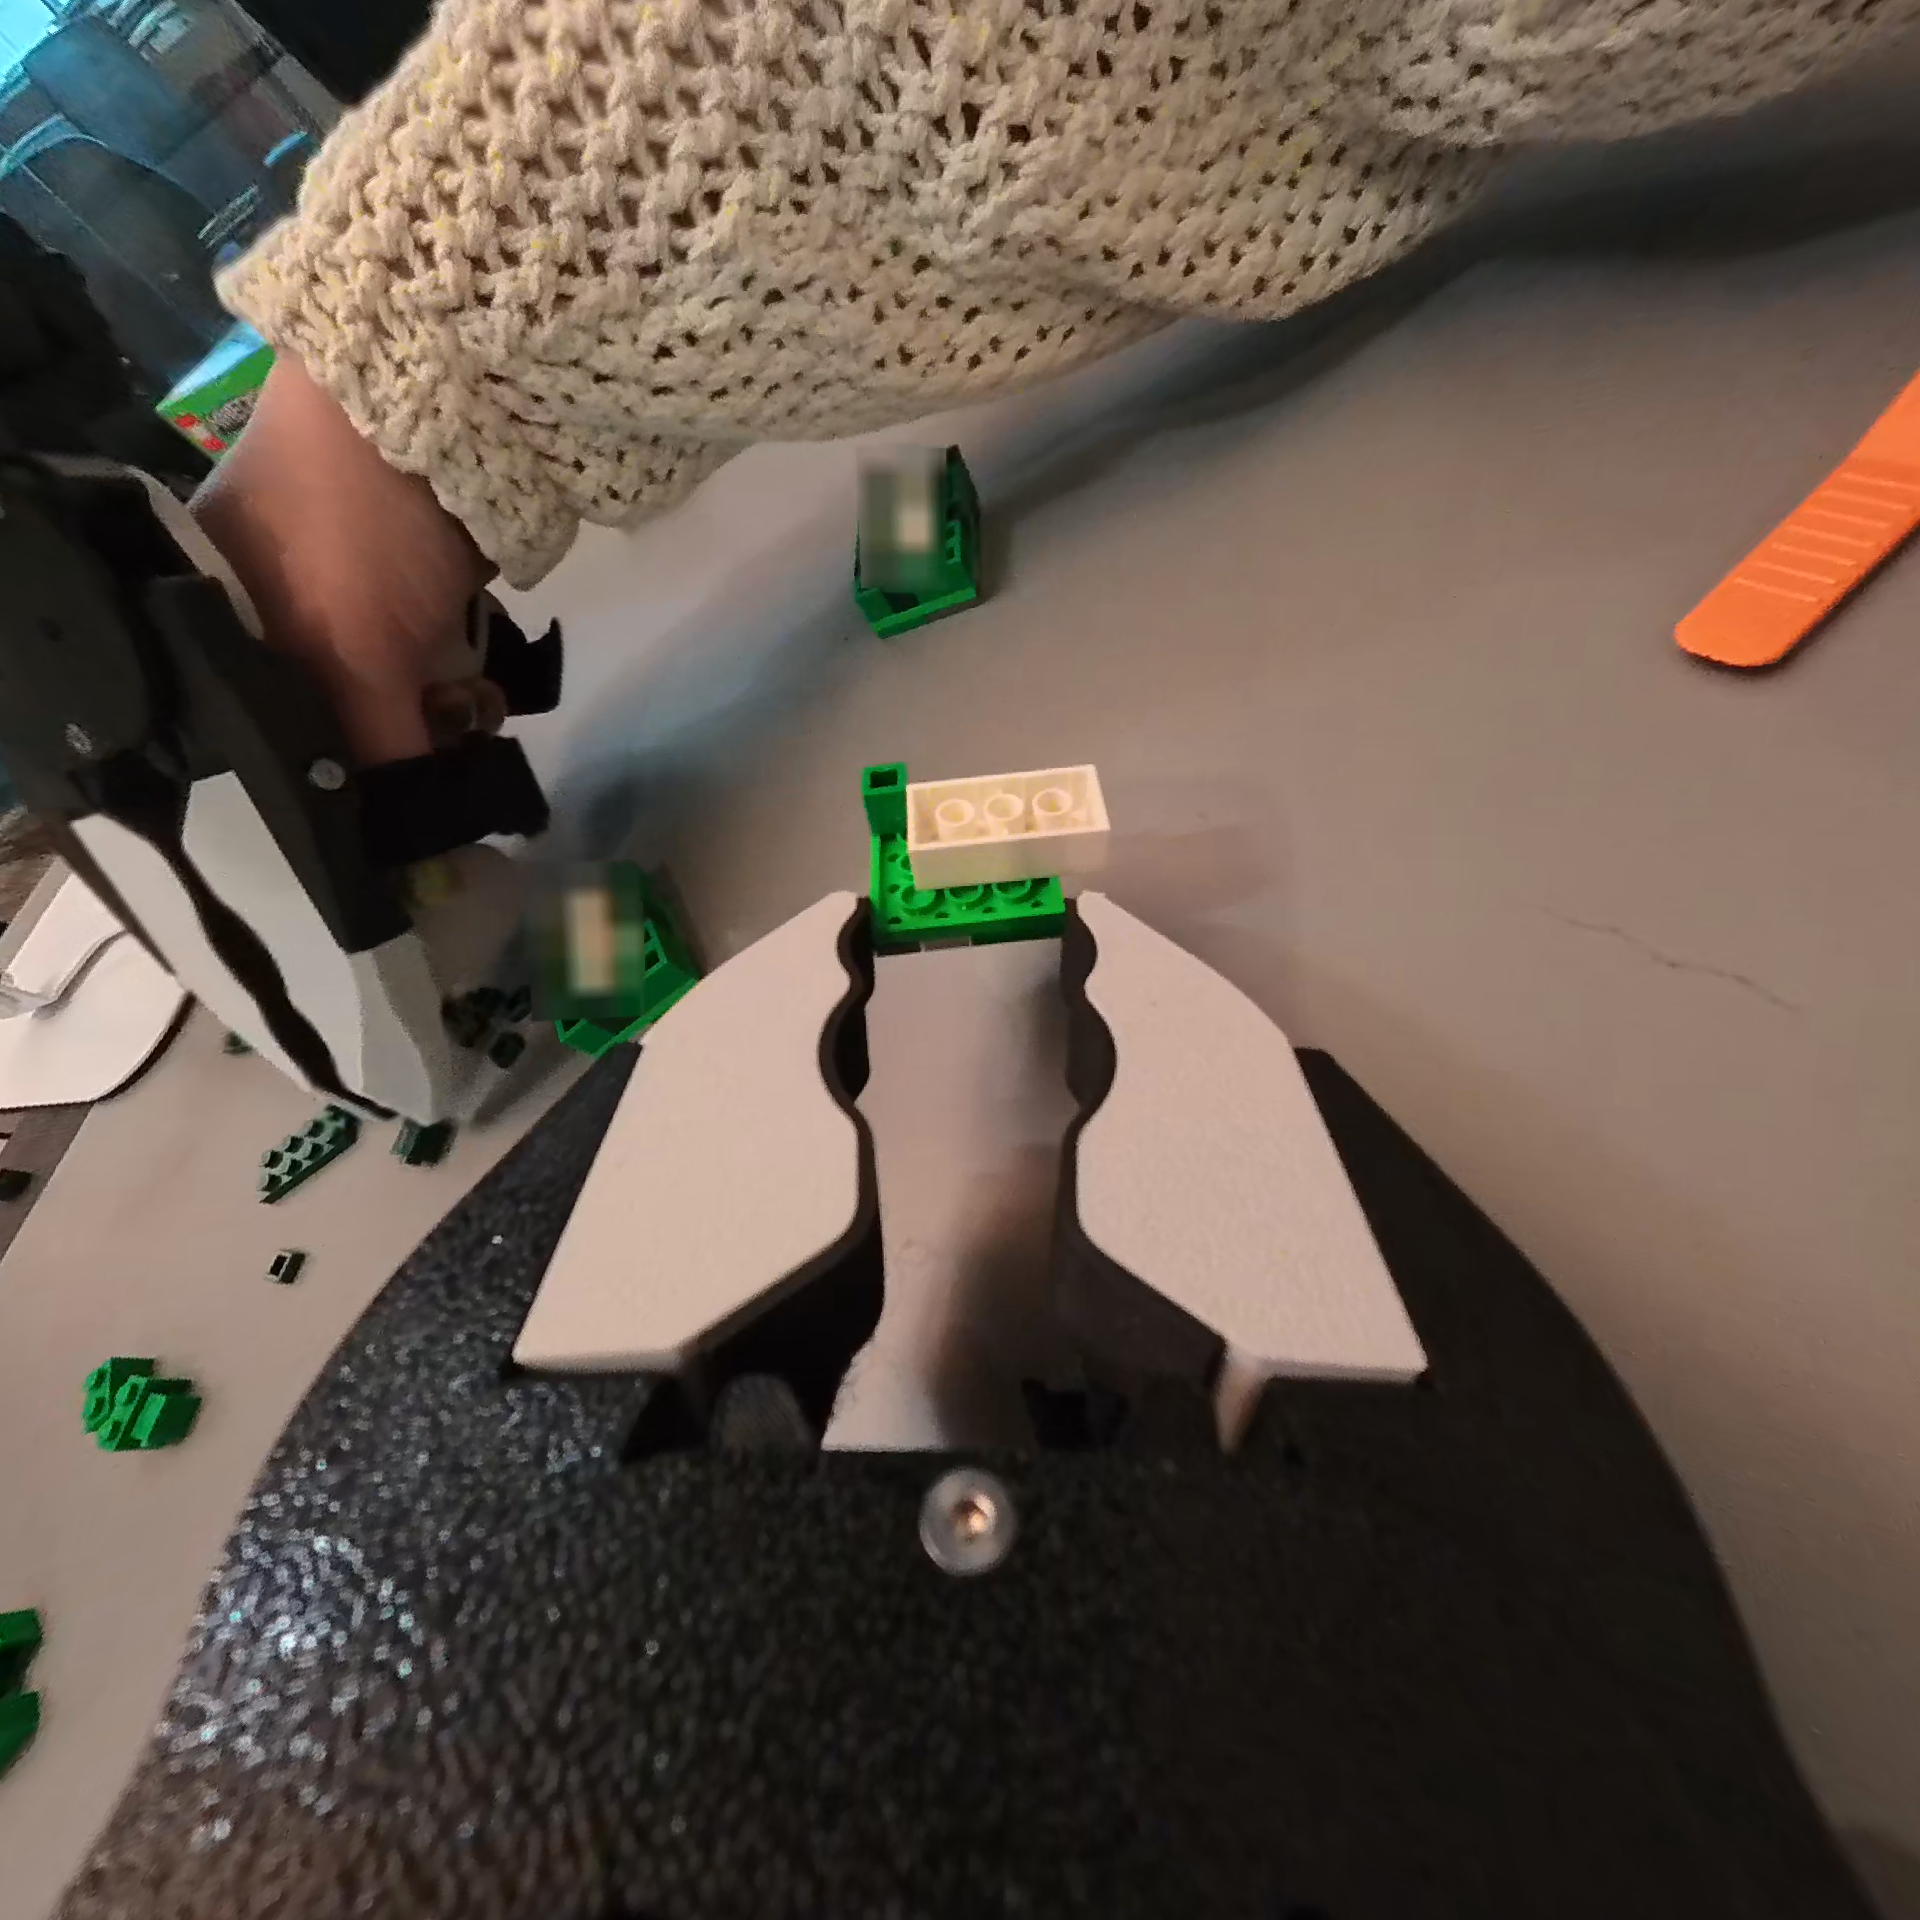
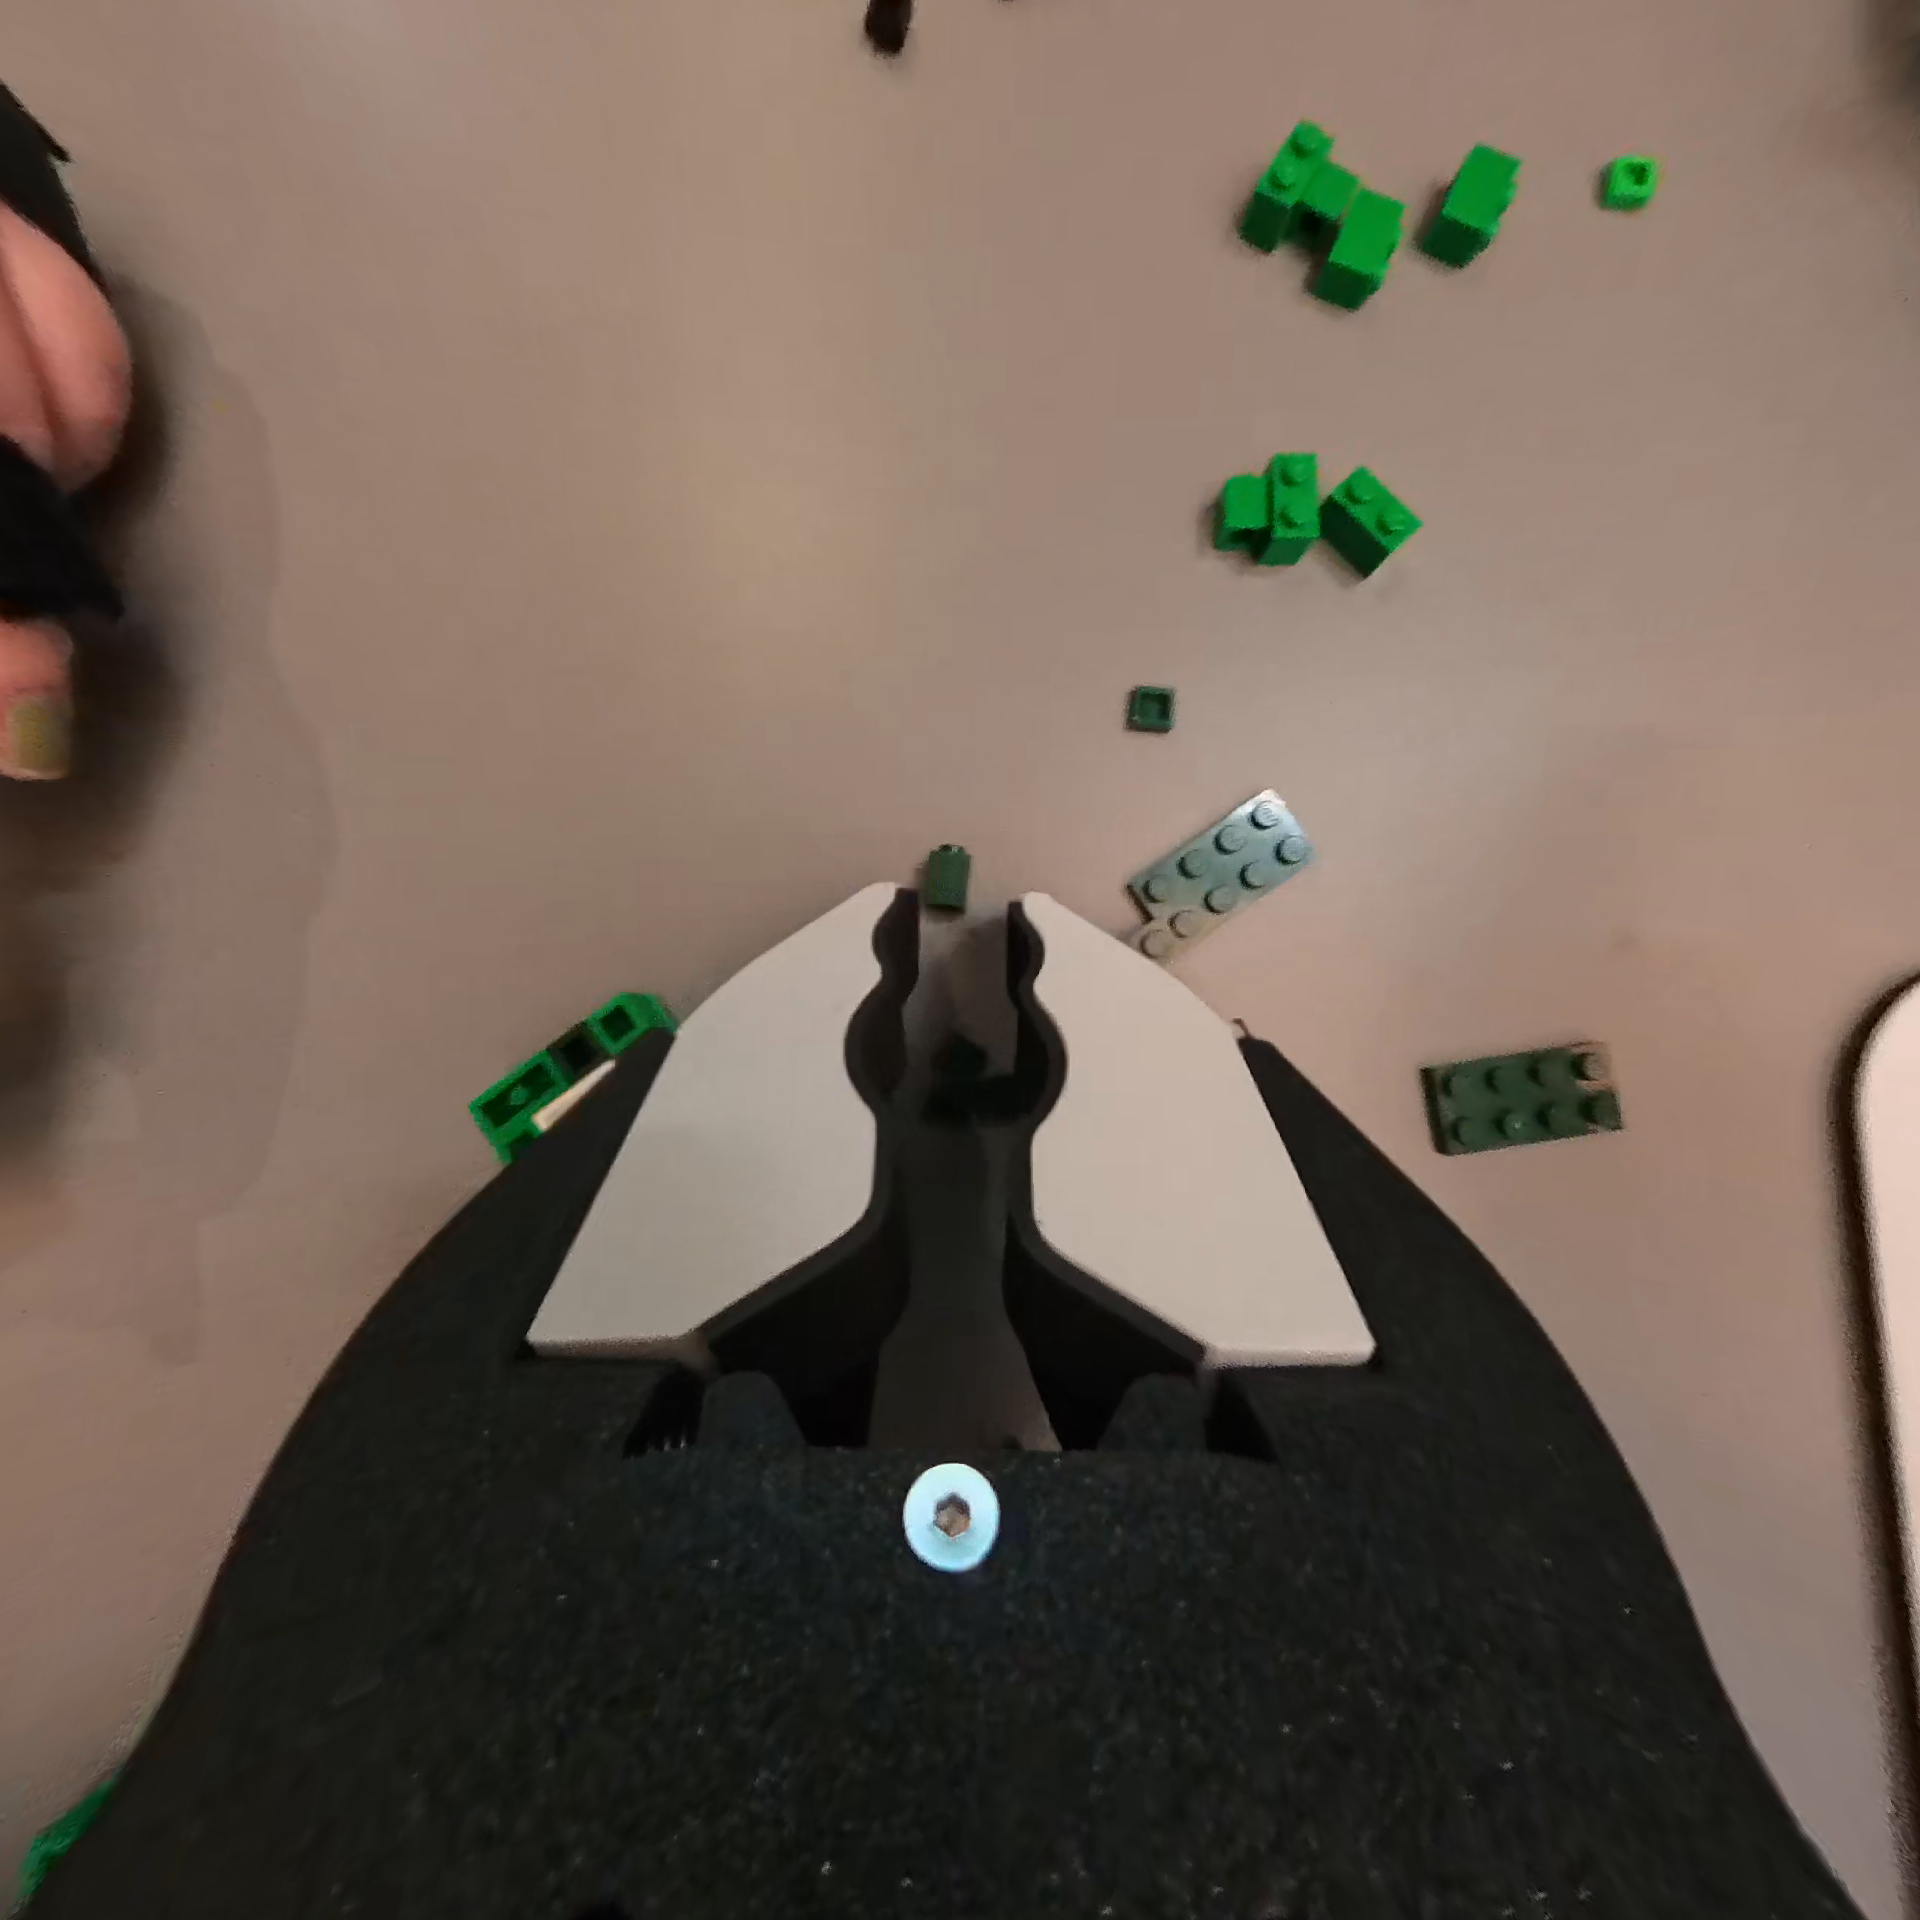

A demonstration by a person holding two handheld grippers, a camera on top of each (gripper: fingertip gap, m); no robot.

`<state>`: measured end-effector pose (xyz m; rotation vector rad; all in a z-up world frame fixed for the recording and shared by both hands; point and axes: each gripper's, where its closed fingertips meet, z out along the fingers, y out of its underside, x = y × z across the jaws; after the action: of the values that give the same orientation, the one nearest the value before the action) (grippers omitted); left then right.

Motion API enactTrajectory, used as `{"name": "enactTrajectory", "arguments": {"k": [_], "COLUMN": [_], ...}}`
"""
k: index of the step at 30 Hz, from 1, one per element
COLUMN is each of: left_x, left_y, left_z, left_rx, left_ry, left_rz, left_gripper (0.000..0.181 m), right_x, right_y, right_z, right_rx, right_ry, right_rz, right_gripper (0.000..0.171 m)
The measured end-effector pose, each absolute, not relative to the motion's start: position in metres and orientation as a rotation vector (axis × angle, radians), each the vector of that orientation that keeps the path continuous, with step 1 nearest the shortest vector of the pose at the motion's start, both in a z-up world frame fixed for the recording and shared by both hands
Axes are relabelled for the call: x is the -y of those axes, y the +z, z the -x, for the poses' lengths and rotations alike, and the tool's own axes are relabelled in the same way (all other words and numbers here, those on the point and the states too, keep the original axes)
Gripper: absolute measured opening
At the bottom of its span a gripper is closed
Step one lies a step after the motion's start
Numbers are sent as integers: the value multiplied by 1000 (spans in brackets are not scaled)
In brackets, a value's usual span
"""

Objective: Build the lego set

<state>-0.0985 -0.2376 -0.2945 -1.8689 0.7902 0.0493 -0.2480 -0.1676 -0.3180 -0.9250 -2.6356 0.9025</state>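
Left gripper (image 1: 966,920) clamps our green-and-white lego assembly (image 1: 977,862), white brick's long axis crosswise | right gripper (image 2: 961,904) slightly parted, empty, over bench (image 2: 623,623) | small dark green round stud (image 2: 945,876) lies just ahead of its tips | we judge right nearer for pickup.

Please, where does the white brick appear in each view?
Left wrist view: centre, white brick on the green assembly gripped by the left gripper.
Right wrist view: not in it.
Shared landmark: the right gripper, at the left edge in the left wrist view, bottom centre in its own.
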Motion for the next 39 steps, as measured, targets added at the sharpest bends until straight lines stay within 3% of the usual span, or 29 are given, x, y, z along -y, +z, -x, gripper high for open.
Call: {"name": "enactTrajectory", "arguments": {"k": [9,12,15,26,32,39], "left_x": [238,238,238,238,238,234], "left_y": [-294,-294,-295,-296,-296,-303], "left_z": [99,99,98,98,98,109], "left_rx": [-785,-787,-792,-799,-803,-721], "left_ry": [44,46,49,50,56,88], "left_rz": [1867,1869,1871,1874,1875,1965], "left_gripper": [34,34,34,34,34,34], "right_x": [173,175,176,175,178,206], "right_y": [-323,-321,-319,-323,-323,-265], "right_z": [247,247,244,250,252,195], "right_rx": [2691,2668,2656,2649,2637,2580], "right_ry": [910,891,879,935,950,1024], "right_rz": [857,816,798,835,829,763], "right_gripper": [16,0,9,16,8,8]}}
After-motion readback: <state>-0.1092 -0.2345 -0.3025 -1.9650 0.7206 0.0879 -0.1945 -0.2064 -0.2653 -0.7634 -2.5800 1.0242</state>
